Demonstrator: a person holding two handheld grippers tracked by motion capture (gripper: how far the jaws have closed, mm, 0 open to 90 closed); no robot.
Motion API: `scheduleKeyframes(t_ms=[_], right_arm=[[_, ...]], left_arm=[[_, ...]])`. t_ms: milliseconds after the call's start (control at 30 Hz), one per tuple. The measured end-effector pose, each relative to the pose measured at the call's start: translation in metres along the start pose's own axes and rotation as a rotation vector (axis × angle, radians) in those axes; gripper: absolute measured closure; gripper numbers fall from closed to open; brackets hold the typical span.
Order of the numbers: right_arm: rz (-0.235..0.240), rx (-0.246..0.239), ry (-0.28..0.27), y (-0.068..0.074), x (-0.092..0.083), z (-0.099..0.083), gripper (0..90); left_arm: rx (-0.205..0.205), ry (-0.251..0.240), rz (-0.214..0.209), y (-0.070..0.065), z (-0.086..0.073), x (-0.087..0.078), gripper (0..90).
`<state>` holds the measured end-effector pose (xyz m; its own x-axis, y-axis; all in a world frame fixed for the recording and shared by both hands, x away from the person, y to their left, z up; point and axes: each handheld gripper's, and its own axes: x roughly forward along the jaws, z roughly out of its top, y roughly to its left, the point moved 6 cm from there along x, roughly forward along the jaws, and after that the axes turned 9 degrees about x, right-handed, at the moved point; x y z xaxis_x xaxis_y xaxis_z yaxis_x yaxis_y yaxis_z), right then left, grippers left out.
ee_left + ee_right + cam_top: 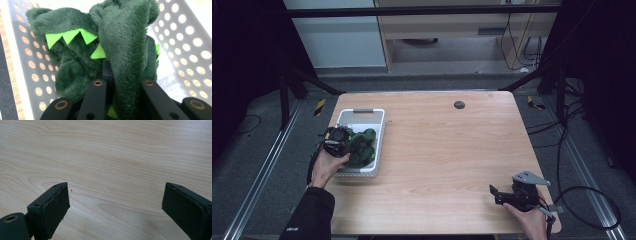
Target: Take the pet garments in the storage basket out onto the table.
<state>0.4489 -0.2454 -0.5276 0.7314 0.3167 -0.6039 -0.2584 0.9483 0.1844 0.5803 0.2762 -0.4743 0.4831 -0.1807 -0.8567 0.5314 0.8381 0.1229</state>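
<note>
where basket (pixel 379 131) sits: pale wood table (pixel 452 150)

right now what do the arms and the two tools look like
Both tools are black. The left tool has linkage bars with brass-ringed pivot holes. The right tool has flat rectangular pads, a grey three-cornered plate on top and a black cable looping behind. The left forearm wears a black sleeve.
</note>
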Motion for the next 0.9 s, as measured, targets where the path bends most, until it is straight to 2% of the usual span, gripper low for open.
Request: scheduleKeyframes(t_ms=[200,367,567,900], right_arm=[[0.005,0.008,0.004,0.001,-0.001,0.000,7.4],[0.002,0.002,0.005,0.000,0.000,0.000,7.4],[0.003,0.004,0.004,0.001,0.000,0.000,7.4],[0.001,0.008,0.006,0.001,-0.001,0.000,7.4]], left_arm=[[-0.012,-0.036,-0.028,-0.001,0.002,-0.012,83.0],[-0.010,-0.075,-0.033,-0.001,0.007,-0.027,83.4],[0.025,-0.099,-0.037,-0.004,0.014,-0.048,83.8],[0.068,-0.145,-0.017,-0.008,0.025,-0.080,83.9]])
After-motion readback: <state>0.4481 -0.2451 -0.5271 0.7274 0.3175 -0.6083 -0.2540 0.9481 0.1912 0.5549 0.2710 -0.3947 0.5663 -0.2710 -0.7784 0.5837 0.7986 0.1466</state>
